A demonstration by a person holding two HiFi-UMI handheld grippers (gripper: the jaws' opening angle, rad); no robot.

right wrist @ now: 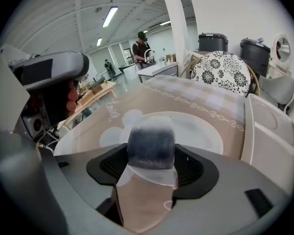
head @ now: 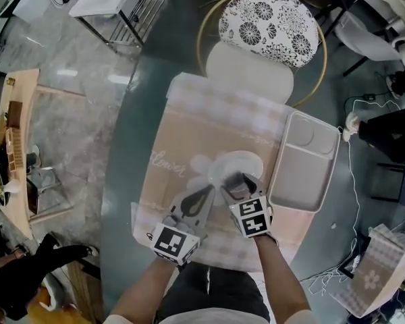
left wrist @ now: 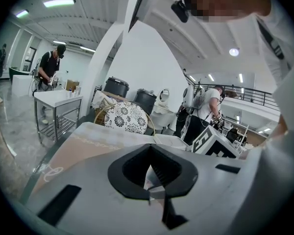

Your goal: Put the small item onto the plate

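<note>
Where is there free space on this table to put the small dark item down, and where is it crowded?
Free: the plate beyond the right tongs; the tray right of it; the placemat left of the plate, by the script print. Crowded: the near edge, where the left tongs and right tongs sit together.

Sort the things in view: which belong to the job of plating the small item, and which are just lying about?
Belong to the job: small dark item, held in the jaws of the right gripper; white plate.
Lying about: compartment tray; placemat; floral-cushioned chair.
</note>
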